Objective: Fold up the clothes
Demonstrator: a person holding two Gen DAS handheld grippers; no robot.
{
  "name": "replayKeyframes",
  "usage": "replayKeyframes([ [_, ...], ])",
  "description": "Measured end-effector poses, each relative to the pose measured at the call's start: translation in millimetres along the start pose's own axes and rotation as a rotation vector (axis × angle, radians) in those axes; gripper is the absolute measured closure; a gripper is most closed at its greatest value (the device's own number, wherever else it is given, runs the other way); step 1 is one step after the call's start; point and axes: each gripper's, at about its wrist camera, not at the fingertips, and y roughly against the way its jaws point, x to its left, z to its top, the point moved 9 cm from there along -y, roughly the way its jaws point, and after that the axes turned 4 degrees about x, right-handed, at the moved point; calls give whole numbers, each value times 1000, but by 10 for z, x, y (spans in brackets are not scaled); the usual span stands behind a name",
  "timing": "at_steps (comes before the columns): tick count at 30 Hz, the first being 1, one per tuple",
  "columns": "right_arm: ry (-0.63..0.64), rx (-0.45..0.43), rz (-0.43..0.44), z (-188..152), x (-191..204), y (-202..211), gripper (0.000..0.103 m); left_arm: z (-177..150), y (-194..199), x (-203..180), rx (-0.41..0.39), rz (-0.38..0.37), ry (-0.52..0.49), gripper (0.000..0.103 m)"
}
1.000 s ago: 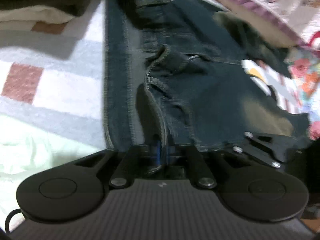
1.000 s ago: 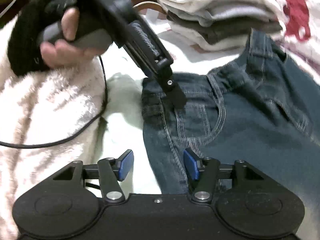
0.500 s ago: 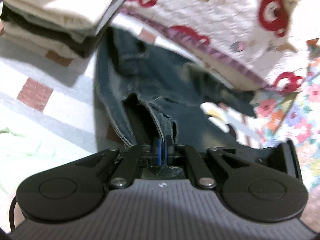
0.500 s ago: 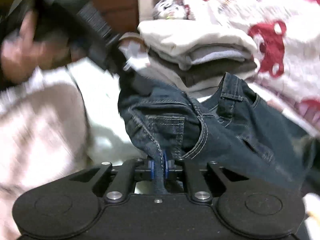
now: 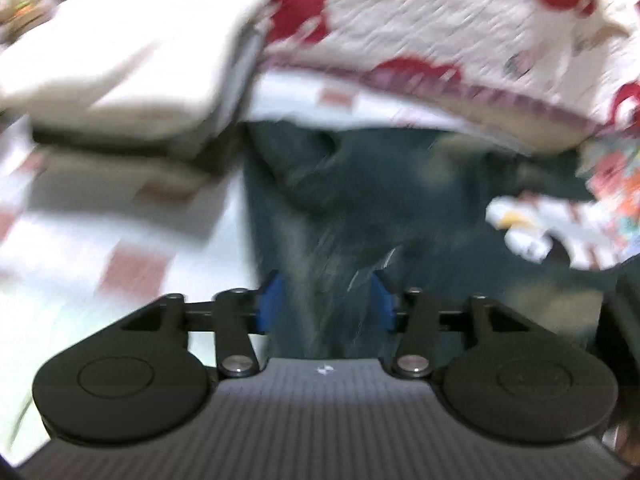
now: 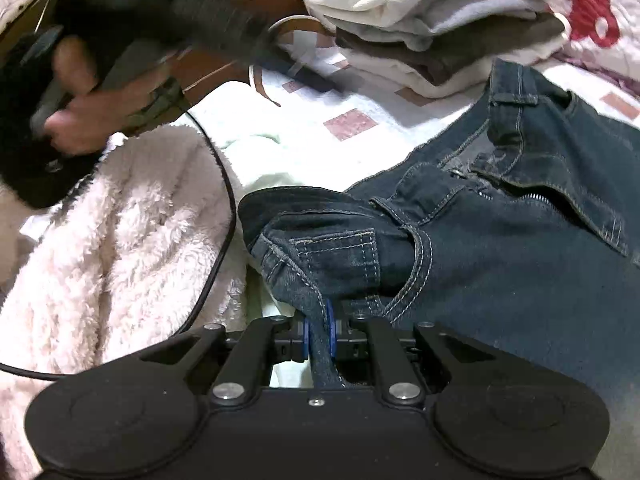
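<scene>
Dark blue jeans point(image 6: 500, 240) lie on the bed, waistband and open zipper toward the far right. My right gripper point(image 6: 319, 330) is shut on a fold of the jeans' waistband by the front pocket. My left gripper point(image 5: 324, 300) is open, its blue pads apart above the jeans point(image 5: 360, 208) in the blurred left wrist view. In the right wrist view the left gripper point(image 6: 168, 20) and the hand holding it are raised at the upper left, blurred, away from the jeans.
A stack of folded clothes point(image 6: 432, 20) sits at the back on the checked bed cover point(image 6: 348, 124). A fluffy pink blanket point(image 6: 112, 232) lies at the left with a black cable across it. A red-patterned quilt point(image 5: 460, 20) is behind the jeans.
My left gripper has opened, let go of the jeans and lifted away to the left. My right gripper stays shut on the waistband, and the jeans have settled lower.
</scene>
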Motion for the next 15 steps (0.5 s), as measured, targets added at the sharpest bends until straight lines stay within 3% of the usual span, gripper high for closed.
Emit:
replayKeyframes([
  [5,57,16,-36,-44,73,-66,91,394,-814,48,10,46,-6,51],
  [8,91,25,-58,-70,116,-105,91,631,-1302,77,16,73,-10,41],
  [10,114,31,-72,-86,145,-131,91,789,-1627,97,20,91,-12,41],
  [13,128,35,-82,-104,172,-156,91,812,-1807,58,11,74,-32,41],
  [14,110,30,-71,-100,163,-148,91,812,-1813,43,6,53,-46,50],
  [15,92,25,-60,-97,154,-141,91,799,-1797,18,6,7,-50,83],
])
